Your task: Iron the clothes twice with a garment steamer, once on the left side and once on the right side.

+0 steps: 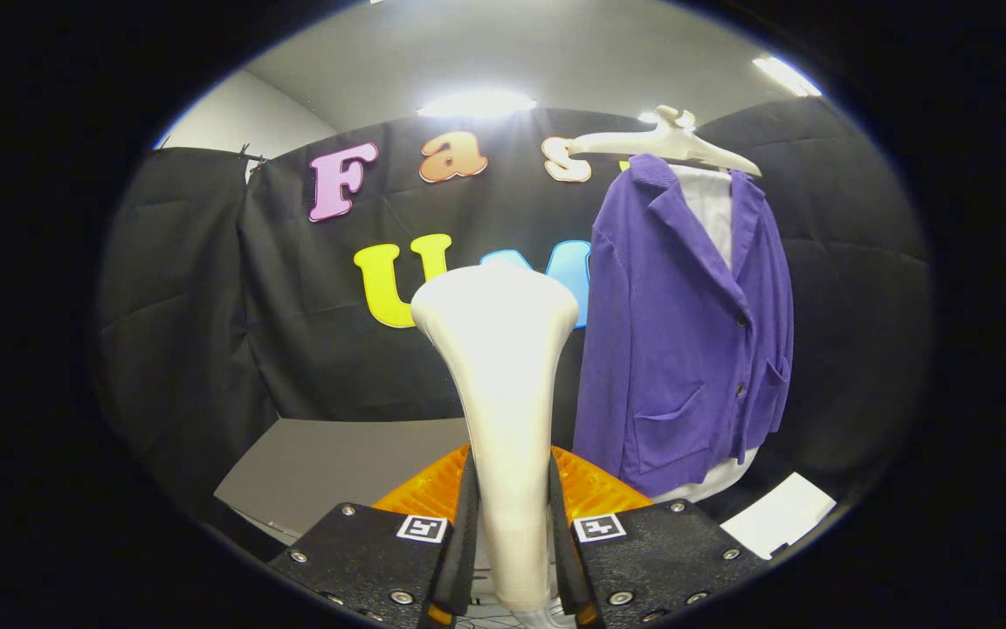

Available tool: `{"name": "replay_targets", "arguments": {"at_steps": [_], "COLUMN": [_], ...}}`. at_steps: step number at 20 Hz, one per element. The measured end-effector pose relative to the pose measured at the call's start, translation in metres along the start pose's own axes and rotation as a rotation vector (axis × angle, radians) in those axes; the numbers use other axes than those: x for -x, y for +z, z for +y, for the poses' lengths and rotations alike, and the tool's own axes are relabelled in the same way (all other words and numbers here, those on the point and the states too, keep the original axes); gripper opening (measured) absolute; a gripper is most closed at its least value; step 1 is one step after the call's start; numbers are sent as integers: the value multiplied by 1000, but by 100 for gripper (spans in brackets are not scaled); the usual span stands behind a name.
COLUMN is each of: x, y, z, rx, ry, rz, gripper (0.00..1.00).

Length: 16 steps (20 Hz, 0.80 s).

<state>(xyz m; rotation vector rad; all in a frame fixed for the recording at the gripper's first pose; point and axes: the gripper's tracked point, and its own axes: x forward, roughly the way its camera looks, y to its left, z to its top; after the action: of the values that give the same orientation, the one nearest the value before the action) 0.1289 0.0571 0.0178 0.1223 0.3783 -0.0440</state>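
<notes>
My gripper (510,559) is shut on the white garment steamer (503,384), whose handle stands upright between the two fingers and widens into a broad head above them. Beyond the steamer and to its right hangs a purple jacket (686,349) over a white shirt (711,214) on a pale hanger (664,140). The steamer head is well short of the jacket and left of its sleeve. The jacket's lower hem is level with the fingers' upper ends.
A grey tabletop (337,467) lies below and to the left, beyond the fingers. A white sheet (778,515) lies low on the right under the jacket. Black cloth walls close the booth behind and at both sides.
</notes>
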Motion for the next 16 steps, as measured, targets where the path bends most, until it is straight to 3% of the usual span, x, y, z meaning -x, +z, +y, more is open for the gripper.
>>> {"name": "replay_targets", "arguments": {"at_steps": [16], "x": [131], "y": [-85], "z": [-77], "rx": [100], "ry": [25], "rz": [-172], "gripper": [38]}}
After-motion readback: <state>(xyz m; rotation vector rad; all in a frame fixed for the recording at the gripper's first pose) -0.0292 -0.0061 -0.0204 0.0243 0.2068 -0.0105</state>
